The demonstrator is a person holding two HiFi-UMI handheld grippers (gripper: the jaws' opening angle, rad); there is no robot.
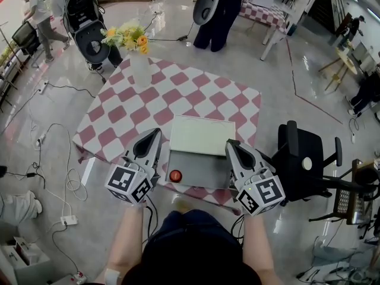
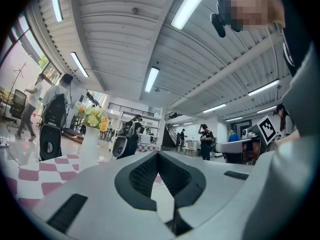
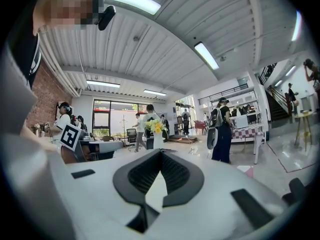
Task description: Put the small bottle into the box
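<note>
Small bottle (image 1: 175, 175) shows only a round red cap from above, so it's upright, at the near-left corner of the open box (image 1: 202, 166), apparently already inside, not certain. It's just right of the left gripper (image 1: 155, 134), the nearer one; the right gripper (image 1: 232, 143) is across the box. Both grippers' jaws are closed together, holding nothing.
</note>
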